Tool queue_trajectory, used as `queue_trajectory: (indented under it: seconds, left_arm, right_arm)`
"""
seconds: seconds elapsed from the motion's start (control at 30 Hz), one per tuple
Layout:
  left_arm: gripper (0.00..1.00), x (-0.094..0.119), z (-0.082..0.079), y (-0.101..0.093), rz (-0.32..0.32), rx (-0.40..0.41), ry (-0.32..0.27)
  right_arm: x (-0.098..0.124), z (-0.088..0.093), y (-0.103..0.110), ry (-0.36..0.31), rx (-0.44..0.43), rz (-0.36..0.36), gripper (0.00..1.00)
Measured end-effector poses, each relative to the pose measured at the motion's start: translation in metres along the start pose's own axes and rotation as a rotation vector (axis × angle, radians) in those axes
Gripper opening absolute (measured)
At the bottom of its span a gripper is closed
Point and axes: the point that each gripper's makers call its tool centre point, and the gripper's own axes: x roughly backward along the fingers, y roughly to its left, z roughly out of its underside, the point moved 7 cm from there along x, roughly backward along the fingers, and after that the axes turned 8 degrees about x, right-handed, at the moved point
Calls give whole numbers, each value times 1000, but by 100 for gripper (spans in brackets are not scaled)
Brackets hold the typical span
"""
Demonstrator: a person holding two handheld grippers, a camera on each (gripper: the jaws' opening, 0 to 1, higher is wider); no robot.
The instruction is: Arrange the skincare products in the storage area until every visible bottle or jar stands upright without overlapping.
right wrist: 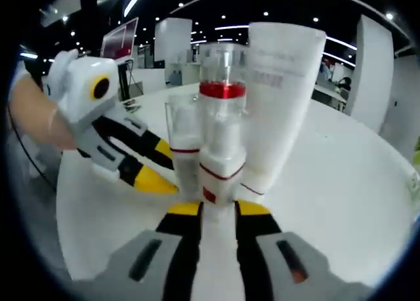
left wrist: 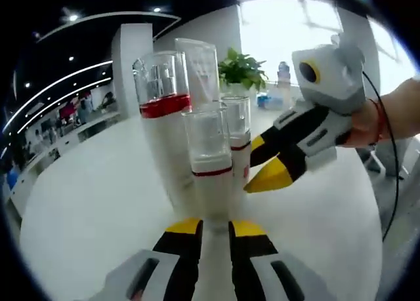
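We've got the white skincare bottles with clear caps and red bands (left wrist: 209,163) clustered upright on the white desk (left wrist: 85,202), dead ahead of both hand-held grippers. Left hand-held gripper (left wrist: 215,227) looks clenched on the nearest bottle; right hand-held gripper (right wrist: 218,209) pinches another from the opposite side.
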Motion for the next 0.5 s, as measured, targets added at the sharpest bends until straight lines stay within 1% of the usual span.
queue_trajectory:
  seconds: [0.07,0.17,0.23,0.33,0.4,0.5]
  left_arm:
    - [15,0,1,1,-2,-15,6]
    - [14,-1,3,0,-24,-5,17]
    - [14,-3,3,-3,-36,0,14]
    - [13,-4,0,-8,-73,10,-12]
    - [13,-5,-1,-12,-77,27,-25]
    - [13,-7,-1,-17,-81,22,-31]
  right_arm:
    - [-1,1,0,1,-2,-6,20]
    - [-1,2,1,10,13,-13,20]
    - [-1,1,2,4,18,-23,20]
    - [-1,1,1,4,28,-32,20]
    - [-1,1,0,8,37,-33,20]
    - [0,2,-3,12,41,-24,20]
